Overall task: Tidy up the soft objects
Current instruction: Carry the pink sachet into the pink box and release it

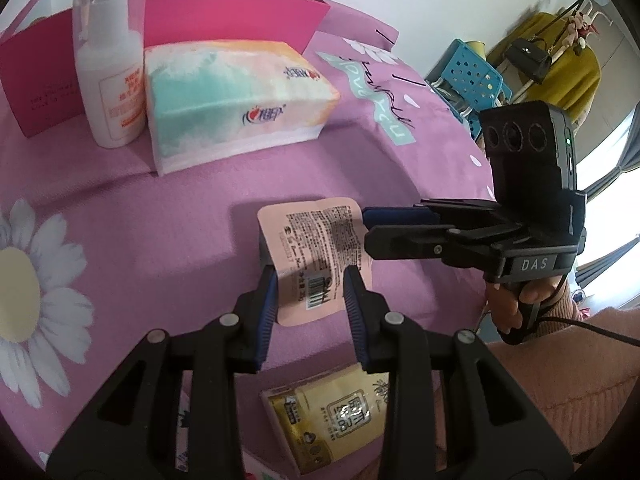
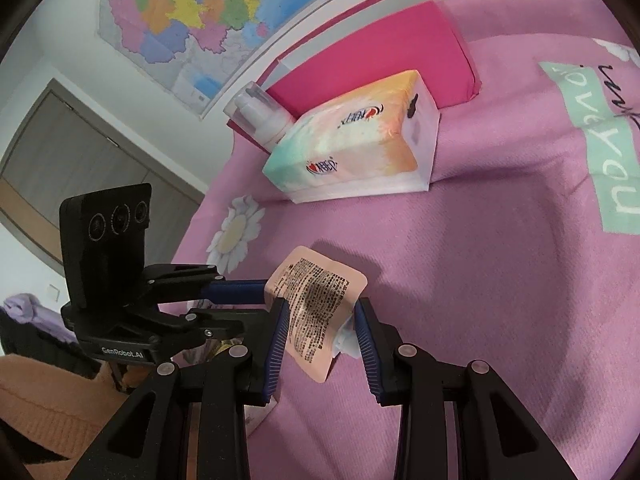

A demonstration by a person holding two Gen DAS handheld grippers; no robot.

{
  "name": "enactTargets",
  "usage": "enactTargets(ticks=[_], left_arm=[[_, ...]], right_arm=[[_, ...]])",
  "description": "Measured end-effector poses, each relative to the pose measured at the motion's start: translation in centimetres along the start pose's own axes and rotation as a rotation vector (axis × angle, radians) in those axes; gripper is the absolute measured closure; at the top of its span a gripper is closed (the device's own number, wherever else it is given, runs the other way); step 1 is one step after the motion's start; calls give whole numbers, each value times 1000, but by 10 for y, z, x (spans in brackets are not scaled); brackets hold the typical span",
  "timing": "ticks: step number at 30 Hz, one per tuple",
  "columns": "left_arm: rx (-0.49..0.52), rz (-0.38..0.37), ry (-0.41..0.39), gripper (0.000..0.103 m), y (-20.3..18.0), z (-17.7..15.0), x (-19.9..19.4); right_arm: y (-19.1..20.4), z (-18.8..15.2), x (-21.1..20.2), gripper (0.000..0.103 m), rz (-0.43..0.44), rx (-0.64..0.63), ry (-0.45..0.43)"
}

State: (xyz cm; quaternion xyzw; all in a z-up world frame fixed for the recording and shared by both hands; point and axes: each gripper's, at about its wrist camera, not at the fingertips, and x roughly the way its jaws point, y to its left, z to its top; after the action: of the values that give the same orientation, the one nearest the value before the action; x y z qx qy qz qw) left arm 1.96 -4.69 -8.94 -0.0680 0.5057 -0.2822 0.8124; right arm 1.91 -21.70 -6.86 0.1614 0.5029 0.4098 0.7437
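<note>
A small pink packet point(image 1: 316, 236) with printed text and a barcode hangs just above the purple bedspread point(image 1: 180, 208), held from two sides. My left gripper point(image 1: 310, 280) is shut on its near, barcode end, with a blue pad against each side. My right gripper point(image 1: 366, 226) comes in from the right and is shut on the packet's right edge. In the right wrist view the packet point(image 2: 316, 280) sits bent between my right gripper's point(image 2: 322, 312) pads, and the left gripper point(image 2: 254, 306) pinches its left corner.
A pastel tissue pack point(image 1: 236, 100) lies behind the packet, beside a white pump bottle point(image 1: 112, 80) and in front of a pink box point(image 1: 224, 20). A yellow packet point(image 1: 320, 420) lies below my left gripper. A person's hand point(image 1: 516, 300) holds the right gripper. A blue stool point(image 1: 468, 68) stands off the bed.
</note>
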Motion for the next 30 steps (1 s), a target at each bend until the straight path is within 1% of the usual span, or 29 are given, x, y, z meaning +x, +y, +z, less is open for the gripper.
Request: enactTargets(ticks=[4,11,17,22,30], left_arm=[[-5,-15,-30,68,-3,3,-9],[29,-6,-86,68,-11,18,-26],[61,8,-142,68,-17,40,-40],[81,34,-185,68,-20,66,-47],[87,54,-229,68,-17,96,-58]], right_arm=[[6,5,-6,68,-16,-24,-20],[18,19,-23,68,-29,-69,-73],[25,38,-38,68,-48,-116,-130],[31,59,-49,68,-64,-158,-177],[35,90,-55,68,-83,-203,-228]])
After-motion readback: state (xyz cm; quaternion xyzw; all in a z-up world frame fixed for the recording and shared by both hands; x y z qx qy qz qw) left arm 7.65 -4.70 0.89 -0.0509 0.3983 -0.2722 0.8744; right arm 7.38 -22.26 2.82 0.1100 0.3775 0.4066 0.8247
